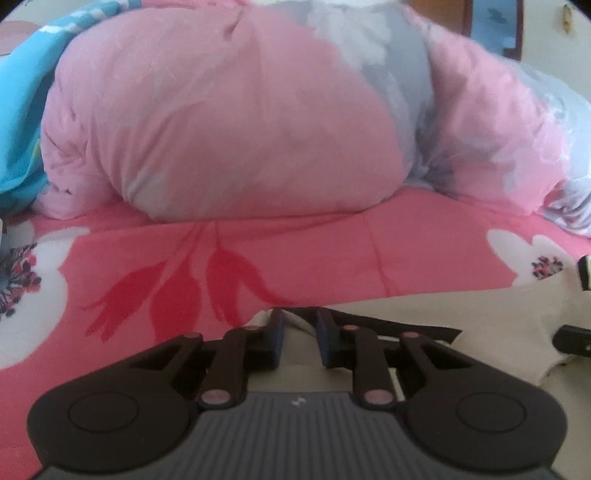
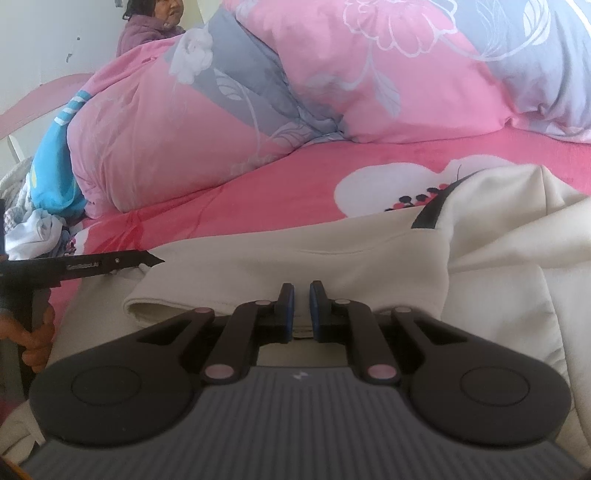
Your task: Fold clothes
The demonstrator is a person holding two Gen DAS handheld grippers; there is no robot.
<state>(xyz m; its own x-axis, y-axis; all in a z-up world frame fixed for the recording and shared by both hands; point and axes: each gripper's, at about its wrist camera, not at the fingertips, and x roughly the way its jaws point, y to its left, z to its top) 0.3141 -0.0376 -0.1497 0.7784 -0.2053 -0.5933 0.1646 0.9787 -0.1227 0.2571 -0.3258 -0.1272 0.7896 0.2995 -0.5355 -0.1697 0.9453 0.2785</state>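
Cream garment (image 2: 332, 243) lies on the pink floral bedsheet (image 1: 295, 251), near side of the bed; black trim strip (image 2: 430, 214) runs along one edge toward the right in my right view.

Left gripper (image 1: 301, 341): fingers sit low at the garment's far edge where cream meets sheet; jaws narrowly parted, a bit of cream fabric and dark trim (image 1: 399, 326) between and just past the tips; I cannot tell if it's actually pinching. In the right view I see it side-on at far left (image 2: 147, 260), tip on the garment's left edge, hand (image 2: 35, 332) on its grip.

Right gripper (image 2: 302, 308): blue pads (image 2: 290, 310) almost together, a thin slit between them; a folded cream edge runs between the pads at their base; looks clamped on it, garment bunched in a roll just left of the fingers.

Room: bare sheet ahead of both grippers up to the rolled pink-and-grey duvet (image 1: 229, 118), which blocks the far side; blue cloth (image 1: 18, 110) at far left beside the duvet; crumpled white clothing (image 2: 33, 232) at the left bed edge; a person in purple (image 2: 146, 33) behind the duvet, far back.
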